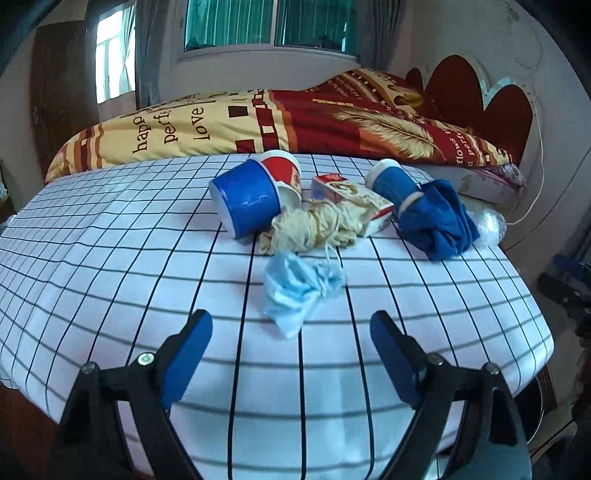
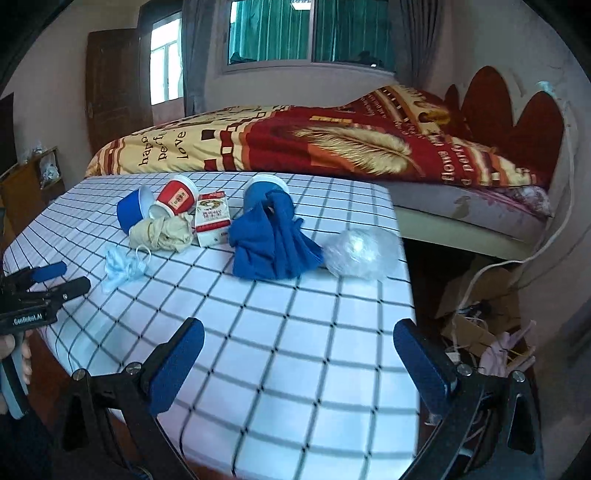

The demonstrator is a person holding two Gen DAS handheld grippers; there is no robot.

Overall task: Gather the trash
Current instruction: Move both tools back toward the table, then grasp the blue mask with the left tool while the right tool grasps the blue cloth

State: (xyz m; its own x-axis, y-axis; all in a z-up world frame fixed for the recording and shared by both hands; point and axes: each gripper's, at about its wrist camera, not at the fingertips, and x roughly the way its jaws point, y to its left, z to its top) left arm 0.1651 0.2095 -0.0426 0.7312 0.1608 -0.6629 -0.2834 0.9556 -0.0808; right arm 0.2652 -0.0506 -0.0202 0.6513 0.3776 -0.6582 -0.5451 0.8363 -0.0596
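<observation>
Both tools, left tool [image 1: 291, 325] and right tool [image 2: 299, 332], gape apart; only the right view shows the plastic wad [image 2: 360, 258] at 3 o'clock of the cloth [image 2: 273, 243].

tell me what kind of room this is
Most likely a bedroom: a bed with a feather-print blanket and scalloped headboard stands behind the checked table, under a curtained window.

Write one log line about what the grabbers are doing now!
left gripper: open, empty, nearest face mask | right gripper: open, empty | trash untouched on checked table
</observation>
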